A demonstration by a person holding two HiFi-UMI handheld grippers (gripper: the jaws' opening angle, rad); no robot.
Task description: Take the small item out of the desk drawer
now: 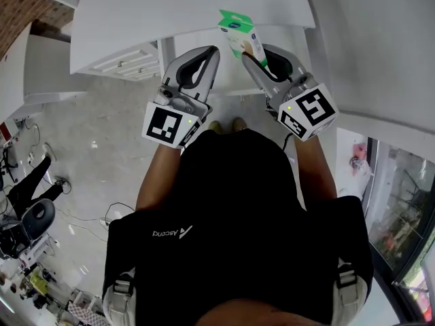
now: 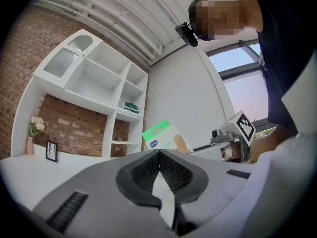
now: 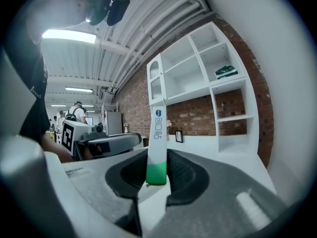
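A small flat box (image 1: 241, 36), white with a green end, is up above the white desk top (image 1: 136, 12). My right gripper (image 1: 257, 53) is shut on its green end. In the right gripper view the box (image 3: 157, 143) stands upright between the two dark pads (image 3: 183, 175). My left gripper (image 1: 212, 51) is just left of it, shut with nothing in it; its tips meet in the left gripper view (image 2: 159, 151). From that view the box (image 2: 163, 135) shows just beyond the tips, with the right gripper's marker cube (image 2: 242, 127) to the right.
A white drawer front with small knobs (image 1: 129, 63) sits under the desk edge. A white shelf unit (image 3: 198, 78) stands against a brick wall. A chair and cables (image 1: 34, 216) lie on the floor at left. A glass wall (image 1: 401, 209) is at right.
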